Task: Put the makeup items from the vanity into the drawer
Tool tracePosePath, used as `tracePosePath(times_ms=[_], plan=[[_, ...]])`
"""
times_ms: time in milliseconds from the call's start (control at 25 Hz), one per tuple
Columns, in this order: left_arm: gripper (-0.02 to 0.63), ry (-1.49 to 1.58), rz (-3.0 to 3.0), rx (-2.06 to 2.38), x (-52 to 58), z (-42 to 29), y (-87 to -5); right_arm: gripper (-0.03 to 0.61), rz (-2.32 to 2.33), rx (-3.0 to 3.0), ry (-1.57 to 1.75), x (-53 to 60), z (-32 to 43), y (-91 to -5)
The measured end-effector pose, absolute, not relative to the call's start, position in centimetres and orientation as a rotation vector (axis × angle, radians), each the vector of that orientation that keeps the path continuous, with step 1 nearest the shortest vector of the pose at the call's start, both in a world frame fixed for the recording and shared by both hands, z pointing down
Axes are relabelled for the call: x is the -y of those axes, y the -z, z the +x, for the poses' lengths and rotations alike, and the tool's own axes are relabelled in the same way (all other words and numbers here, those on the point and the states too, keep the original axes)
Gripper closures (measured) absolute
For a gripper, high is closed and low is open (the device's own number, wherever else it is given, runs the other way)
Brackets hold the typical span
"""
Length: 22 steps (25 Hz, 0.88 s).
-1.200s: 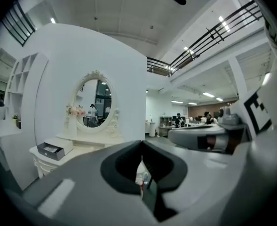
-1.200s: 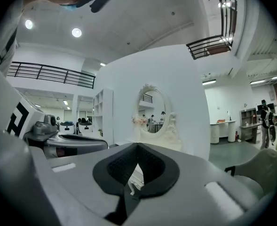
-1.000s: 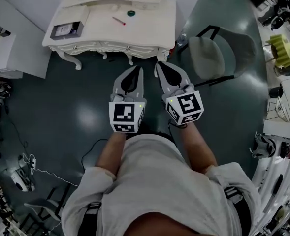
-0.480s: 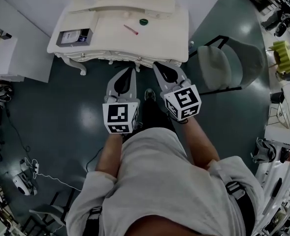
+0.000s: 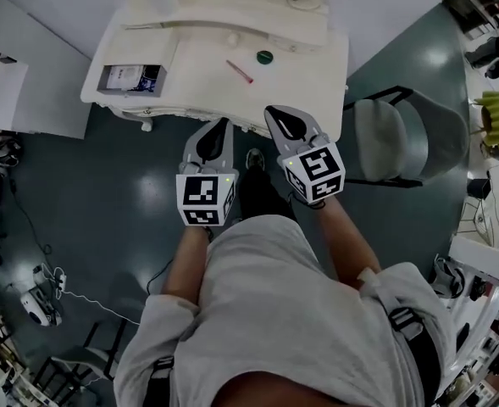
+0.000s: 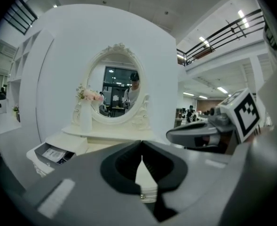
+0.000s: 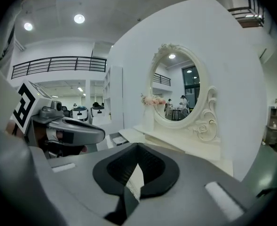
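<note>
On the cream vanity top lie a red pencil-like stick and a small round dark green item. At the vanity's left end a drawer stands pulled out, with a printed box in it. My left gripper and right gripper are side by side at the vanity's front edge, short of the items. Both are shut with nothing held. From the left gripper view my jaws point at the vanity below its oval mirror. The right gripper faces the mirror too.
A grey chair stands right of the vanity, close to my right arm. A white cabinet sits left of it. A white vase with pink flowers stands on the vanity's back shelf. Cables and gear lie on the dark floor at left.
Both grippers have moved forward together, from over the open floor up to the vanity's front edge. The vanity now sits closer and larger in the head view. The jaws stayed shut.
</note>
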<state>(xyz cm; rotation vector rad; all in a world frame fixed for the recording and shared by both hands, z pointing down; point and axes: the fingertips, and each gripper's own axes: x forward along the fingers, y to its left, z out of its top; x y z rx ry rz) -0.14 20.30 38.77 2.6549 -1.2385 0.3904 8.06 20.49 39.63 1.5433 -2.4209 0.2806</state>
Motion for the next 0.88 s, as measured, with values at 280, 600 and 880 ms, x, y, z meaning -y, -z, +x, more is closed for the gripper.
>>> tracePosePath(times_ms=[280,600,880], plan=[[0.611,-0.502,2.605,1.192,-12.3,3.4,-41.9,0.58,1.408,2.392,-0.352,-12.2,10.3,-43.5],[0.611,-0.639,2.513,1.186,-6.6,5.7,-46.1,0.579,1.276,2.371,-0.434,-6.3,12.3,-48.0],[0.611,-0.72,2.439,1.183,-4.6,5.6,-49.0,0.579,1.152,2.319,-0.491,-3.4,11.9,-51.6]])
